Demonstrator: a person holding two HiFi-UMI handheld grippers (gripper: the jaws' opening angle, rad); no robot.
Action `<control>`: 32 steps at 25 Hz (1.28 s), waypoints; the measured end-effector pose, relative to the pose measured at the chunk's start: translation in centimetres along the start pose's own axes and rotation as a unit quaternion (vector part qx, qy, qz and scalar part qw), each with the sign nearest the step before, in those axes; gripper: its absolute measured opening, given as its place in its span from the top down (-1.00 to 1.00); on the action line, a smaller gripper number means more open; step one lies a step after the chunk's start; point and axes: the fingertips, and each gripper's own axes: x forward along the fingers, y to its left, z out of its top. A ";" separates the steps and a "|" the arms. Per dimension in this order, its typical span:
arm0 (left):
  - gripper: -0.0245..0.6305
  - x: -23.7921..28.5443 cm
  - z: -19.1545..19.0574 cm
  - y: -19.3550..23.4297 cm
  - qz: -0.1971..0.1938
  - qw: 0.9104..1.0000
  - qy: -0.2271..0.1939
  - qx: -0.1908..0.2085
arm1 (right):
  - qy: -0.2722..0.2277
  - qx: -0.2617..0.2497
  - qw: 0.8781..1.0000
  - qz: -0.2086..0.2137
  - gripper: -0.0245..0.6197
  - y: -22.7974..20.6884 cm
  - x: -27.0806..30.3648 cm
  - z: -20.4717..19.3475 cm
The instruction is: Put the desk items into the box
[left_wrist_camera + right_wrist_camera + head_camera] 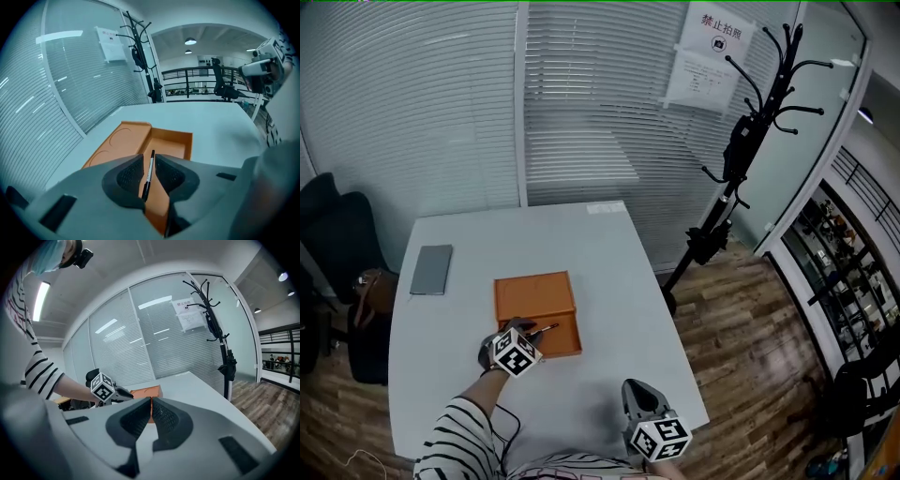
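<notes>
Two claws: left claw (149, 159) clenched on the black pen (149, 176), held over the orange box (178, 146) on the table (211, 126), right claw (150, 401) closed on nothing nr the table's front corner; imo lower pen flat inside box before easing grip

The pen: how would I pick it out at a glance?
Look at the white table, then the open orange box near its middle. Over the box, the left gripper pinches a thin black-and-white pen, slender where the box and the grey pad are flat.
</notes>
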 end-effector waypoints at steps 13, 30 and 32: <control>0.81 -8.2 2.9 -1.9 0.069 0.986 -0.117 -0.096 | -0.001 -0.020 0.999 0.044 0.84 0.0 -1.5 0.5; 0.85 -17.6 4.9 -10.3 0.152 0.935 -0.228 -0.225 | 0.023 -0.056 0.989 0.132 0.84 -1.0 -2.9 0.3; 0.86 -18.1 4.5 -11.8 0.160 0.931 -0.228 -0.237 | 0.026 -0.061 0.987 0.144 0.84 -0.8 -2.9 0.3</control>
